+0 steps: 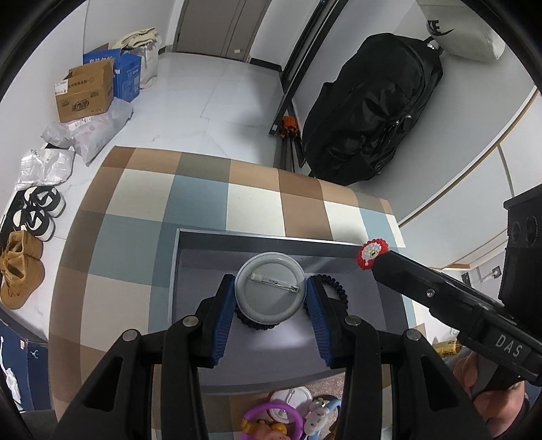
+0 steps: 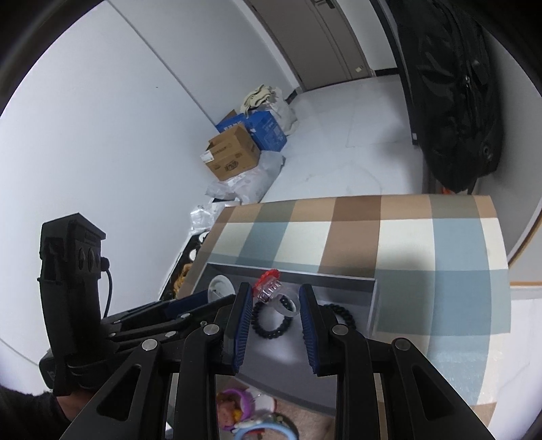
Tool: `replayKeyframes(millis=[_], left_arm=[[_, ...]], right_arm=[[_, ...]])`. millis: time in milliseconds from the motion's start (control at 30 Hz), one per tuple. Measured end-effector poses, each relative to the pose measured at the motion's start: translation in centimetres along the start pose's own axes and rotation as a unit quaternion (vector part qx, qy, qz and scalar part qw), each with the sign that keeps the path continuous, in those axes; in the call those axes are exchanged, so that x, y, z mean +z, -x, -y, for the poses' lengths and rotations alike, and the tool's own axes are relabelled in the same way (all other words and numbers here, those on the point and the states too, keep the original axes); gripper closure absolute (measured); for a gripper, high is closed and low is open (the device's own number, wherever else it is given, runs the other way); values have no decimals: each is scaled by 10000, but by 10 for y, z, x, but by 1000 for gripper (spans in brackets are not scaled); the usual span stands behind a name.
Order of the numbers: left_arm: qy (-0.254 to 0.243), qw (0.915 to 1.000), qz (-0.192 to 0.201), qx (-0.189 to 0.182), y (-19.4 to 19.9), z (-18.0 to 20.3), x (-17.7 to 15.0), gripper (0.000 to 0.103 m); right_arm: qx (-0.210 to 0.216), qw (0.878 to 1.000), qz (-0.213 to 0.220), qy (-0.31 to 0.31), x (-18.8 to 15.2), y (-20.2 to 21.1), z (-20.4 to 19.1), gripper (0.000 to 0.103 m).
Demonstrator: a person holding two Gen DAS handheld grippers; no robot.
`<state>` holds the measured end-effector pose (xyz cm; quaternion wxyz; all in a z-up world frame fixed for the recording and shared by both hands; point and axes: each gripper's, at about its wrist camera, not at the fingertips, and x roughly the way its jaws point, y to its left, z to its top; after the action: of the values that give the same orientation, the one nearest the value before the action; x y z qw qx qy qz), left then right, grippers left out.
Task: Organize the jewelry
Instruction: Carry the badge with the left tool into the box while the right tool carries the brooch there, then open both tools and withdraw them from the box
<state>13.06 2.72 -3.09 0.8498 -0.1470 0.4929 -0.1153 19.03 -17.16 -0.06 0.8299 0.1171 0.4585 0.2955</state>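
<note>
Two grippers in view, one per hand. Left gripper [image 1: 271,298]: partly open, blue pads pressed on both sides of a round grey pin badge [image 1: 269,291], back side up, 1 metal pin bar showing. Badge hangs over the grey tray [image 1: 257,238], which sits on the checked surface [image 1: 142,210].

Right gripper [image 2: 276,304]: narrowly open; holds 1 clear ring [image 2: 288,304] with a red-and-white beaded top [image 2: 269,281], also over the tray. Whether both pads touch the ring, cannot tell for sure; it stays up between them. In left wrist view the same beaded top [image 1: 371,254] sticks out at the right gripper's tip, at 3 o'clock from the badge.

Black coil hair ties in tray: 2 counted in right wrist view, one [image 2: 271,325] under the ring, one [image 2: 340,313] at 3 o'clock of it, partly behind the pad.

Loose items at 6 o'clock, below tray edge: purple ring toy [image 1: 271,416], 1 more white badge [image 1: 291,396], others too blurred to count.

Writing: "DAS" [image 1: 508,345] on right gripper body. Nike logo on white bag [image 1: 454,30], 1 o'clock. Boxes on floor, 10 o'clock: 1 brown [image 1: 86,91], 1 blue [image 1: 127,72]; print unreadable. Shoes at 9 o'clock: 2 black-white, 2 tan. 1 black backpack [image 1: 372,108].
</note>
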Motion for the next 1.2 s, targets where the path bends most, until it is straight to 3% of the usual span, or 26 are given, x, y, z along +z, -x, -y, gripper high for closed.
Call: replayKeyframes(millis=[300,467,533,633,667,733,800,1000,1200], left_arm=[[-142,9999,-41,-10,-8,6,2,67],[-119,9995,-85,-279,-10,10,2,66],[-123,9995,-80,-274,-9,11,2,60],[-41,9994,-12,-348,-5,10,1,43],[-34,9993,46,-364,-2,10,1,42],[-55,9993,112,-340,1,11,0,41],[-79,9994,149,-290,3,11,-1,40],[-124,9995,276,-72,11,10,-8,40],[-166,9991,367,99,22,8,-19,35]], right_arm=[[38,9997,-119,-222,-1,-10,12,76],[4,9992,-111,-376,-2,-10,20,74],[16,9992,-23,-408,-2,-6,20,74],[120,9989,90,-434,-1,0,19,57],[132,9989,147,-416,-1,2,17,50],[152,9990,250,-350,-1,8,14,49],[122,9990,319,-286,-2,13,12,31],[-38,9986,466,-230,-8,23,11,15],[-173,9980,554,-253,-18,33,13,8]])
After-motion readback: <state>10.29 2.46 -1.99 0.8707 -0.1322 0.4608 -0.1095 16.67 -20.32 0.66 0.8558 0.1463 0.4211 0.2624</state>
